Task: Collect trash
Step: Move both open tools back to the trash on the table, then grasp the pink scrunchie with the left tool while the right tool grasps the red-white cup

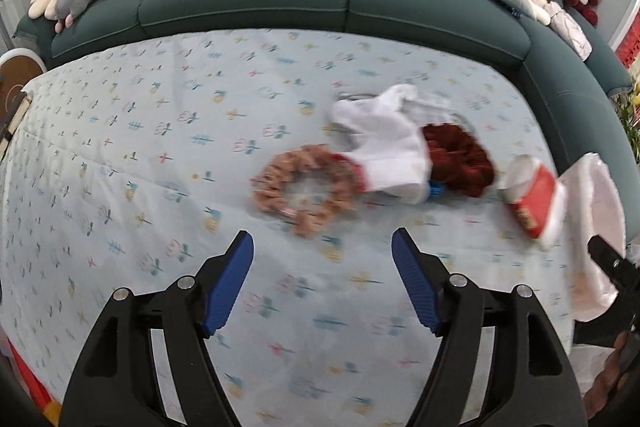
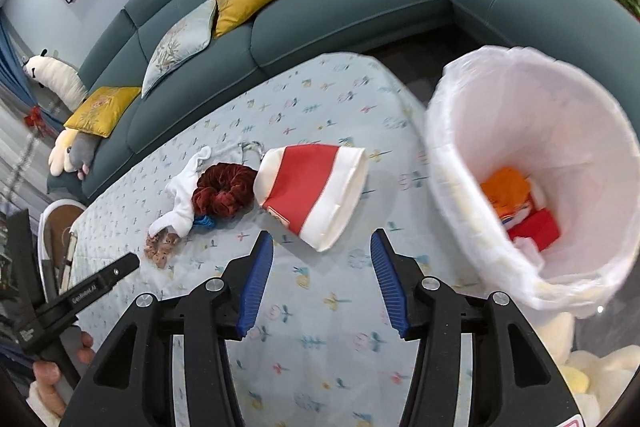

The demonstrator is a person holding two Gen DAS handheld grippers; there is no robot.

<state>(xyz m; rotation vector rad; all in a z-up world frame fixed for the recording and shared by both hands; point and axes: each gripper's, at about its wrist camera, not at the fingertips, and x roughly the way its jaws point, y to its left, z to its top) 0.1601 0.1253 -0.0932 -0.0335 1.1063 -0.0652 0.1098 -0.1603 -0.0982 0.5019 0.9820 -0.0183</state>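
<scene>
A crushed red-and-white paper cup is lying on the flower-print bench beside the white-lined bin, which is already holding orange and red scraps; the right tool is hanging over it, half open and empty, the left tool gaping wide near the scrunchies

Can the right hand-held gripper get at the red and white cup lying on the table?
Probably yes. The right hand-held gripper is open and empty, the cup lies on its side just ahead, and only bare tablecloth lies between them.
</scene>
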